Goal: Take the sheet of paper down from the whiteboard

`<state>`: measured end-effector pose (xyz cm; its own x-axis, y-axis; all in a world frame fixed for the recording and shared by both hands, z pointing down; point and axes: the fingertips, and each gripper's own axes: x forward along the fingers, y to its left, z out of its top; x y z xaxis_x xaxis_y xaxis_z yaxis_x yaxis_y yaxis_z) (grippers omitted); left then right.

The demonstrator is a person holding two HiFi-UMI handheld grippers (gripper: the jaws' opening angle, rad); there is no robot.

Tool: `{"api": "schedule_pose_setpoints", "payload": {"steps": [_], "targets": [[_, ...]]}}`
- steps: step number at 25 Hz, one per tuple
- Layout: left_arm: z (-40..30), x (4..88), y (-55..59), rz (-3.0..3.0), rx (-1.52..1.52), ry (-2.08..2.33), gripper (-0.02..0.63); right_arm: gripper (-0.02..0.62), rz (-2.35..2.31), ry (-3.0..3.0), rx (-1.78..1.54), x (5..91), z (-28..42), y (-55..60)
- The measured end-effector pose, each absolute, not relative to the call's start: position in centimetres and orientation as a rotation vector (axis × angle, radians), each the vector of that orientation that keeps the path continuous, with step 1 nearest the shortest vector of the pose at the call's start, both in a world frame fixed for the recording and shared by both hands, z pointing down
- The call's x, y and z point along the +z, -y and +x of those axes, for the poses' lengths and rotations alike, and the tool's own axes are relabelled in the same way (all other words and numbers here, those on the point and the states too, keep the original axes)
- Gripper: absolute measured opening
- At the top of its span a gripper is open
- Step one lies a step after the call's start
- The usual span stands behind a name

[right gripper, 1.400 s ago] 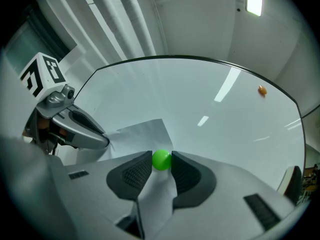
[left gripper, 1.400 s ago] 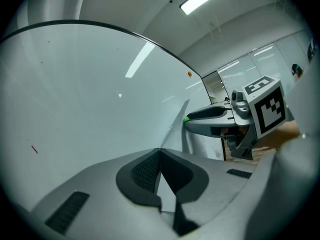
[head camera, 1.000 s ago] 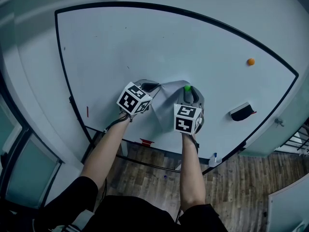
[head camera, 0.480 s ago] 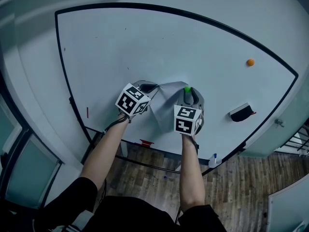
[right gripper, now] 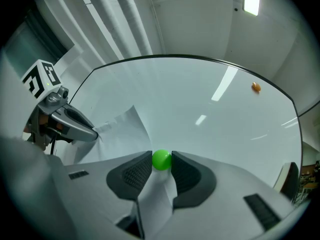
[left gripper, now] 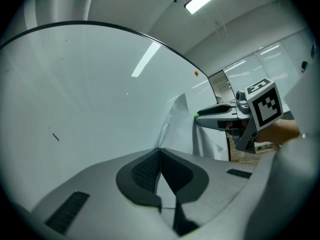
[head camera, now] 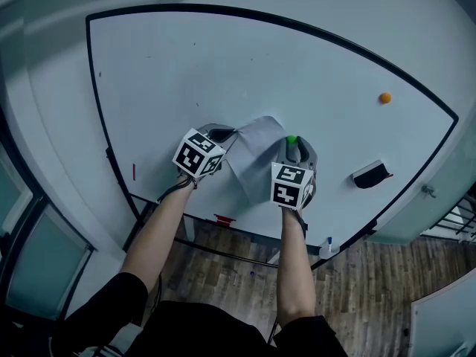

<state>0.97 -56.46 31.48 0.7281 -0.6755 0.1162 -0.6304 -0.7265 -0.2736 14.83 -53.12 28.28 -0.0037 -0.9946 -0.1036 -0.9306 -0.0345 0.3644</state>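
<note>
**Head view.** The whiteboard (head camera: 223, 65) lies bare above and to both sides of the grippers. Its black frame runs near below them. An eraser (head camera: 370, 174) sits to the right, and an orange magnet (head camera: 385, 97) is well apart at the upper right. The sheet of paper (head camera: 256, 147) is low on the board, between the left gripper (head camera: 229, 133) and the right gripper (head camera: 292, 143). Compared with a second ago, the left gripper has slid slightly leftward. The sheet's top corner now stands higher, and the paper spreads wider between the two grippers.

**Left gripper view.** The jaws are closed together, pinching the sheet's edge at their tips. From there the paper buckles off the board toward the right gripper. Bare board fills the left and top.

**Right gripper view.** The jaws stand fairly wide, their pads pressed on either side of the green magnet (right gripper: 161, 159). The paper runs down beneath the magnet, between the jaws. The sheet curls leftward to the left gripper's tip. The board above and to the right is bare up to its frame.
</note>
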Motion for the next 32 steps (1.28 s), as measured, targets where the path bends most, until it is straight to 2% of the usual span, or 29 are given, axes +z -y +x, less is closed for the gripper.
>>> {"api": "schedule_pose_setpoints", "payload": {"steps": [20, 32], "targets": [[-2.7, 32.1, 56.0, -2.714, -0.296, -1.12, 0.02, 0.129, 2.171, 1.944, -0.486, 28.2, 14.9, 53.4], [-2.8, 32.6, 55.5, -2.734, -0.286, -1.109, 0.02, 0.156, 2.177, 2.014, -0.45, 28.7, 14.7, 52.9]]}}
